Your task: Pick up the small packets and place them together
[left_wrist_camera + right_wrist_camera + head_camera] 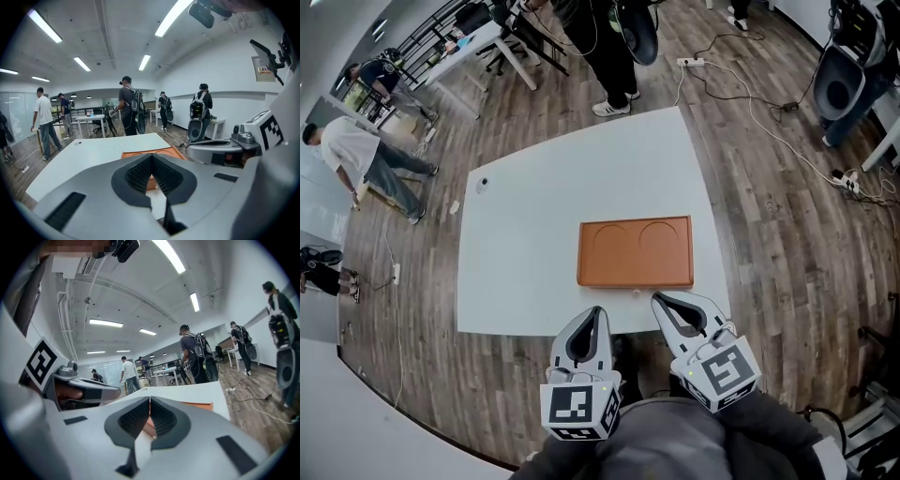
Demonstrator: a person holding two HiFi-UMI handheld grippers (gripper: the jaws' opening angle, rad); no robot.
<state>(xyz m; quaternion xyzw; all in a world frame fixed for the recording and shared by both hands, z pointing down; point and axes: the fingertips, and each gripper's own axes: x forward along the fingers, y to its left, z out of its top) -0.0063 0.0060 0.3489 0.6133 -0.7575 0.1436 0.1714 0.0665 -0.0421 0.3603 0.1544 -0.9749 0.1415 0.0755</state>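
No small packets show in any view. An orange tray with two round hollows lies bare on the white table, right of the middle. My left gripper hovers at the table's near edge, just short of the tray's near left corner, with its jaws shut and nothing between them. My right gripper hangs beside it at the tray's near edge, also shut and holding nothing. In the left gripper view the tray sits just beyond the closed tips of the left gripper. In the right gripper view the right gripper has the tray past its tips.
A small dark-and-white object lies near the table's far left corner. One person stands beyond the far edge, another off to the left. Cables and a power strip lie on the wooden floor to the right.
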